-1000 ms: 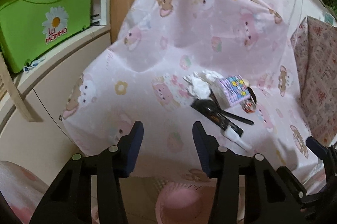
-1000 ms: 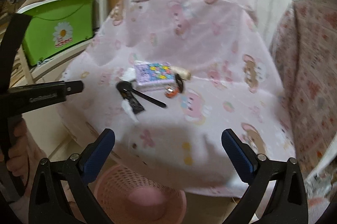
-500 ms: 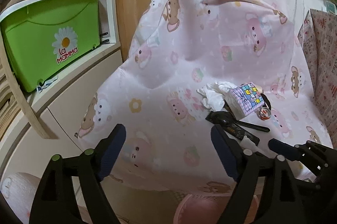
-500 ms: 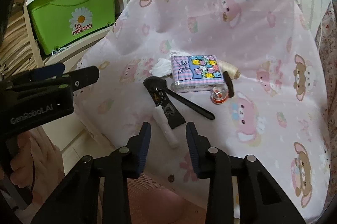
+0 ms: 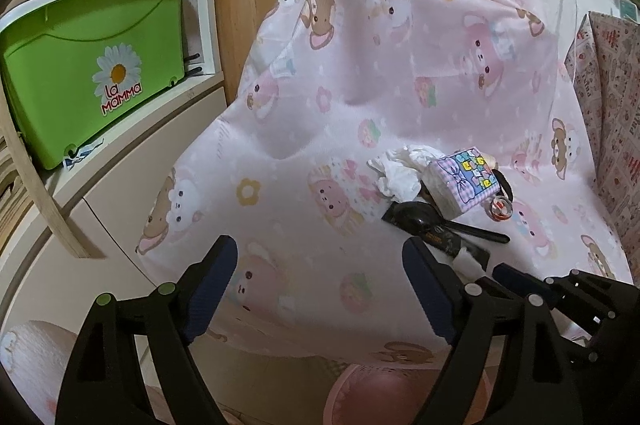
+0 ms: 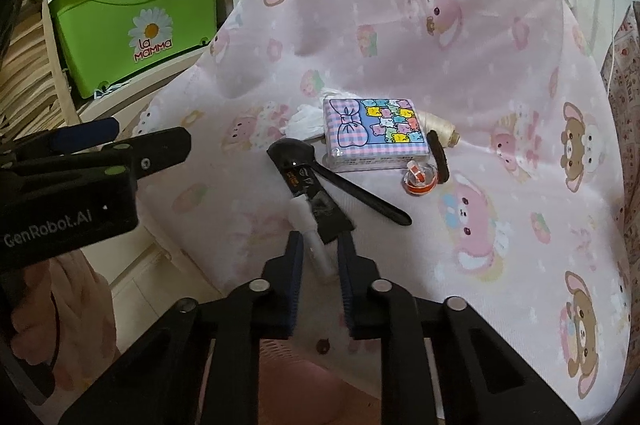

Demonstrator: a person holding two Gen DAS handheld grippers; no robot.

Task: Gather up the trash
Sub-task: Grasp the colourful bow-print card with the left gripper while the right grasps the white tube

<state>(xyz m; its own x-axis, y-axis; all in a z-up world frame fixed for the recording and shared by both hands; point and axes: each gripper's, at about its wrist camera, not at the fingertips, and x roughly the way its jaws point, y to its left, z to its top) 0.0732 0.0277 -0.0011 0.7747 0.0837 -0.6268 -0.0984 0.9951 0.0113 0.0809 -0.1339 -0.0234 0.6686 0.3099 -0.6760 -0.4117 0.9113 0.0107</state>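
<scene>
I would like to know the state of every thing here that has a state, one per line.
right gripper: jaws closing around the white tube
white tube: lying flat, between the jaws
black wrapper: torn, lying beside the tube
black spoon: lying on the cloth, untouched
tissue pack: lying flat, closed
crumpled tissue: crumpled, loose on the cloth
left gripper: open, empty
green box: lid on
pink basket: below the cloth edge, contents hidden

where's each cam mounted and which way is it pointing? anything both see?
Left wrist: on the left gripper, jaws wide with nothing between, angled down at the pink cloth; the right gripper shows at lower right.
Right wrist: on the right gripper, jaws closing around a small white tube; the left gripper and a hand show at left.
Shared: black spoon, green box.
</scene>
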